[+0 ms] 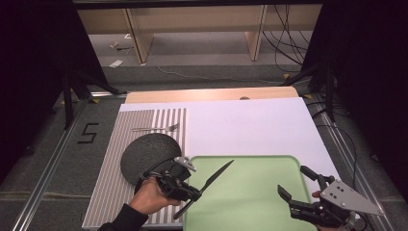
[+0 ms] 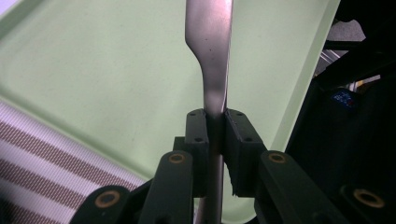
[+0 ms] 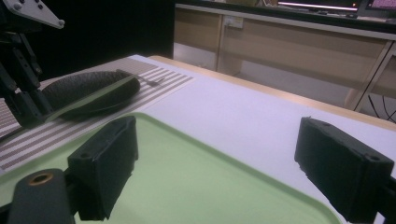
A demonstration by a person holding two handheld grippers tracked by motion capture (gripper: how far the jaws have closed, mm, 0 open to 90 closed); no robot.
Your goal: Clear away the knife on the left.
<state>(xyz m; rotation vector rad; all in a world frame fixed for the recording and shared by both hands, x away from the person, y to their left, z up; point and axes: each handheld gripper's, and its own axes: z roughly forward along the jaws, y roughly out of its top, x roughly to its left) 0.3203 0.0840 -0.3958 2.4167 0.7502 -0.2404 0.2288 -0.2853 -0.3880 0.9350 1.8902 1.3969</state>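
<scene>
Evidently a table knife [image 1: 208, 185] is clamped by its handle in the left gripper [image 1: 190, 192], above the left edge of the green tray [image 1: 250, 202], which lies at the near edge of the counter [image 1: 250, 130]. Left of the tray, a striped placemat [image 1: 115, 192] carries a dark plate [image 1: 144, 155], and a fork [image 1: 156, 128] is seen at the mat's far end. For a clean set-down, the blade is best lowered flat and well inside the tray rim before the jaws are released. At the near right corner of the tray the right gripper [image 1: 294, 184] is held wide apart, with nothing in it. In the left gripper view the blade's tip is cut off, and whether the knife touches the tray cannot be told.
</scene>
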